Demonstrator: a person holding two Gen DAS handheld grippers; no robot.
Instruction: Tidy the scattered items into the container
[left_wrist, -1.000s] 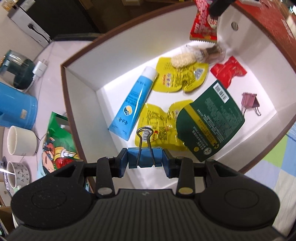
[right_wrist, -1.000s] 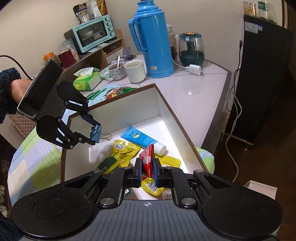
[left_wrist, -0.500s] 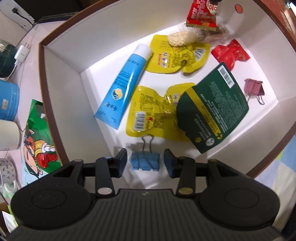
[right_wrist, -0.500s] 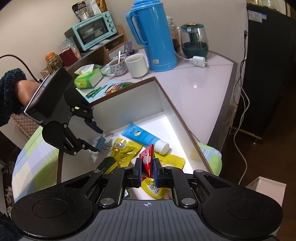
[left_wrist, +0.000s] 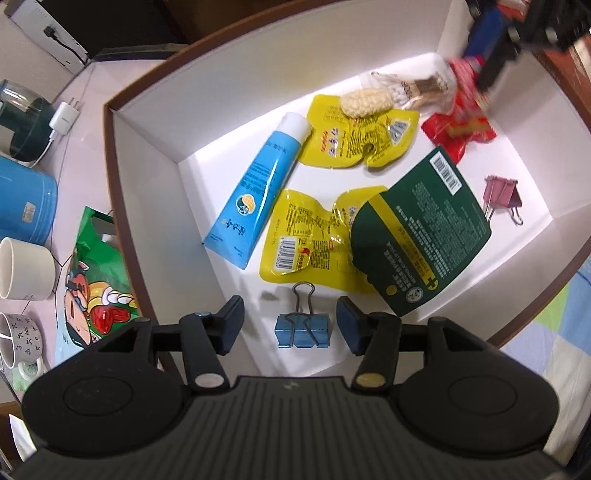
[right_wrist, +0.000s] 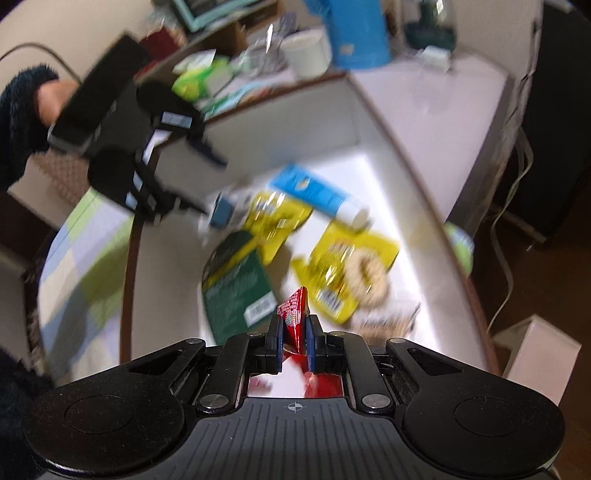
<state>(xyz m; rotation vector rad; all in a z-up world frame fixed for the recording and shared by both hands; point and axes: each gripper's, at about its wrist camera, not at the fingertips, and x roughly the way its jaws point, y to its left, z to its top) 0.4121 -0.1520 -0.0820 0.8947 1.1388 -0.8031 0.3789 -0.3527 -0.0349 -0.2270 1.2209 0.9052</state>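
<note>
Fingers of the left gripper (left_wrist: 290, 322) stand wide apart over the white box (left_wrist: 155, 155), with the blue binder clip (left_wrist: 302, 329) lying free on the box floor between them. Across the box, the right gripper (right_wrist: 294, 338) is clamped on a red snack packet (right_wrist: 293, 314), above the green pouch (right_wrist: 236, 291) and yellow sachets (right_wrist: 343, 269).

A blue binder clip (left_wrist: 301, 329), a pink binder clip (left_wrist: 503, 193), two yellow pouches (left_wrist: 312, 234), dark green packet (left_wrist: 421, 232).
</note>
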